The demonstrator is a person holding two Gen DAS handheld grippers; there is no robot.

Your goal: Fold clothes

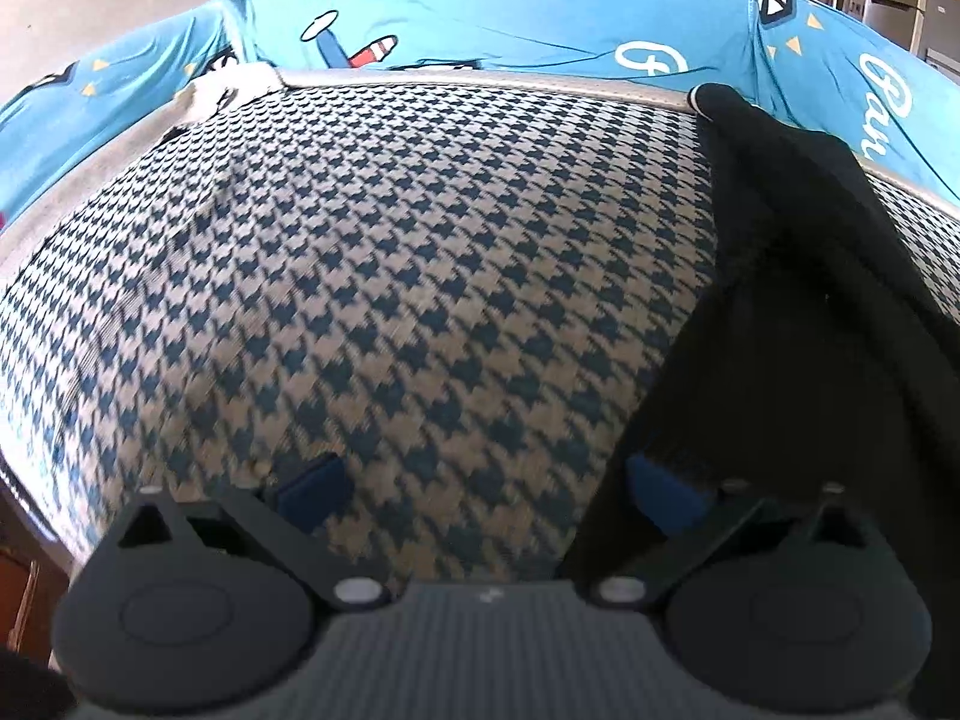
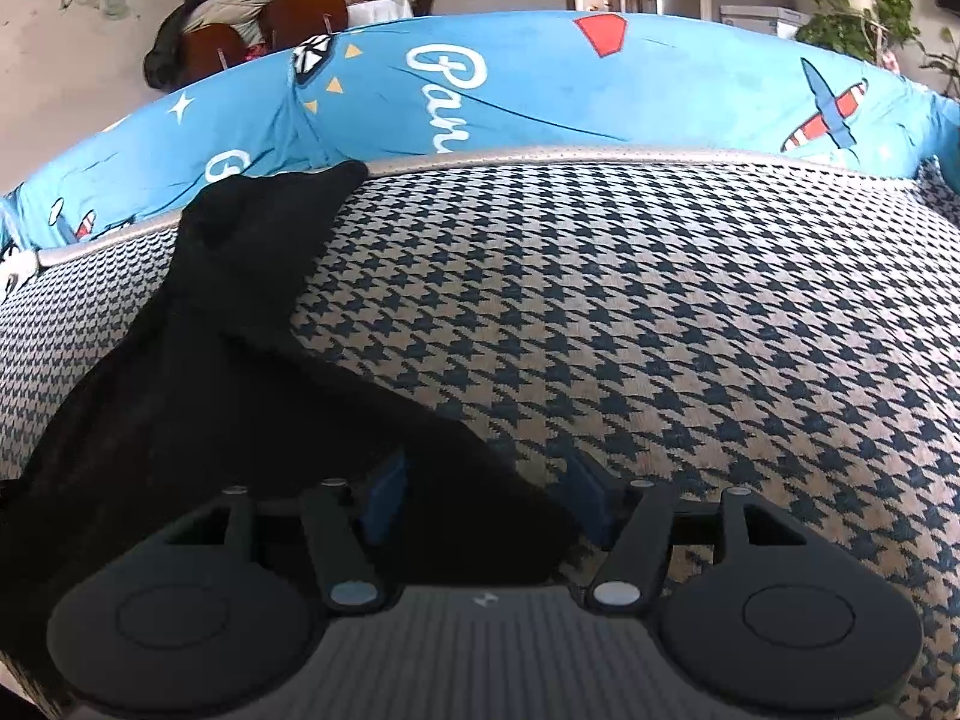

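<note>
A black garment (image 1: 798, 276) lies on a houndstooth-patterned surface (image 1: 372, 252), stretching from the far edge toward me. In the left wrist view it is on the right; my left gripper (image 1: 486, 486) is open low over the surface, its right finger at the garment's left edge. In the right wrist view the garment (image 2: 228, 348) is on the left. My right gripper (image 2: 489, 498) is open, and a corner of the black cloth lies between its blue-padded fingers (image 2: 387, 498).
A bright blue cartoon-print sheet (image 2: 570, 90) covers the area beyond the houndstooth surface's (image 2: 690, 330) grey piped edge. Chairs with clothes piled on them (image 2: 240, 18), a fridge and a potted plant (image 2: 858, 0) stand behind.
</note>
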